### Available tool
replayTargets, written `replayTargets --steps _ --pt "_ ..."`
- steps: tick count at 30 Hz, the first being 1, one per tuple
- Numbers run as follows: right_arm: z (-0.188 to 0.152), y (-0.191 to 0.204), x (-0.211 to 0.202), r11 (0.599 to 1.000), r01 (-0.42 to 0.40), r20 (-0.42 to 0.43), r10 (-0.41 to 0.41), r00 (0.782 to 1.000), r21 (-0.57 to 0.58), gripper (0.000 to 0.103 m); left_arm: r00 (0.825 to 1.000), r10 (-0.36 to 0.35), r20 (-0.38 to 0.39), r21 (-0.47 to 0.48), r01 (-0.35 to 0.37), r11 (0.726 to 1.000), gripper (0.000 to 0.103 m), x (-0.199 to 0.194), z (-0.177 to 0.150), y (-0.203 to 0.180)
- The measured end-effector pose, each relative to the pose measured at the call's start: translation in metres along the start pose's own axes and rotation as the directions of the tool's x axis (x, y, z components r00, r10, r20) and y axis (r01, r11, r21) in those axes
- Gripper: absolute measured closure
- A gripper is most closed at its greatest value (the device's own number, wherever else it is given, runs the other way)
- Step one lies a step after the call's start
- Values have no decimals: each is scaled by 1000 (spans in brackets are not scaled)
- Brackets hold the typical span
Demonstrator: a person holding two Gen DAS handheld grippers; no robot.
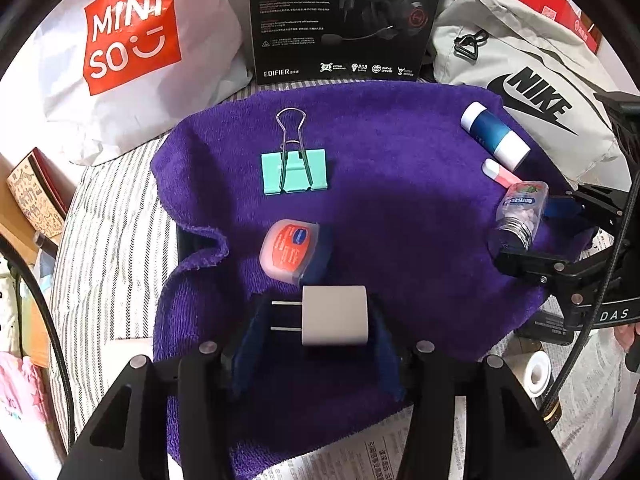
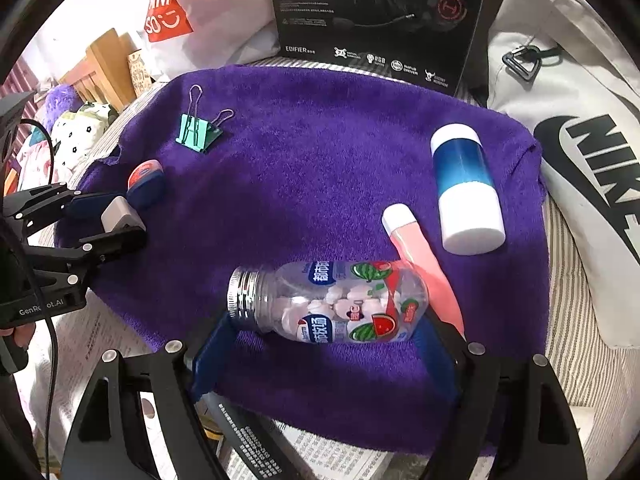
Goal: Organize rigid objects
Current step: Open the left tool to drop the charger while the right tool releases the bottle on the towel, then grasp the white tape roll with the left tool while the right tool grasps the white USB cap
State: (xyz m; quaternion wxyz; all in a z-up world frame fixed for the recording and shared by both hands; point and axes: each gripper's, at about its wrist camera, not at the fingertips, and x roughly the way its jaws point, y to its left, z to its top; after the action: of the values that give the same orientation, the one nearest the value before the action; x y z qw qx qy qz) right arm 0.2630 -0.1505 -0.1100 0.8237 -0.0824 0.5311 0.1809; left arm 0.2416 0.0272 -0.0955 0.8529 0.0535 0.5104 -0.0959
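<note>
My left gripper (image 1: 320, 320) is shut on a white plug adapter (image 1: 334, 315), prongs pointing left, just above the purple towel (image 1: 400, 184). A small Vaseline tub (image 1: 289, 249) lies right ahead of it, a teal binder clip (image 1: 295, 168) farther on. My right gripper (image 2: 328, 316) is shut on a clear candy bottle (image 2: 332, 304) lying sideways, silver cap to the left. A pink tube (image 2: 420, 252) and a blue-and-white bottle (image 2: 464, 188) lie beside it on the towel. The left gripper also shows in the right wrist view (image 2: 116, 216), still on the adapter (image 2: 118, 210).
A black Edifier headphone box (image 1: 344, 20) stands behind the towel. A white Miniso bag (image 1: 120, 48) is at back left, a grey Nike bag (image 1: 532, 76) at back right. Newspaper (image 2: 320, 456) lies under the towel's near edge. The striped sheet (image 1: 112, 248) shows at left.
</note>
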Motion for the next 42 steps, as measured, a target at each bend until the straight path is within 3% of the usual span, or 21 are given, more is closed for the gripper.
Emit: replayTargets --steps 3,6,18,28,42 --pt "-1 -5 -2 1000 -16 -15 16 1000 23 20 999 -40 -7 -4 40 999 30 -3 1 -2" --pt "-2 -9 -6 999 -26 -24 27 999 42 20 1000 -16 6 2 16 1000 24 -10 1 -6" --pt "-7 -14 -20 995 -35 -34 38 999 89 17 999 4 40 1 -4 1000 23 -49 -16 -11" --pt "-15 -16 -35 994 -12 -36 15 999 104 12 996 -39 83 25 37 999 23 -80 -43 -28" --pt "-70 -44 -90 988 40 70 -51 996 151 12 989 -82 121 136 66 989 23 -78 -68 -84"
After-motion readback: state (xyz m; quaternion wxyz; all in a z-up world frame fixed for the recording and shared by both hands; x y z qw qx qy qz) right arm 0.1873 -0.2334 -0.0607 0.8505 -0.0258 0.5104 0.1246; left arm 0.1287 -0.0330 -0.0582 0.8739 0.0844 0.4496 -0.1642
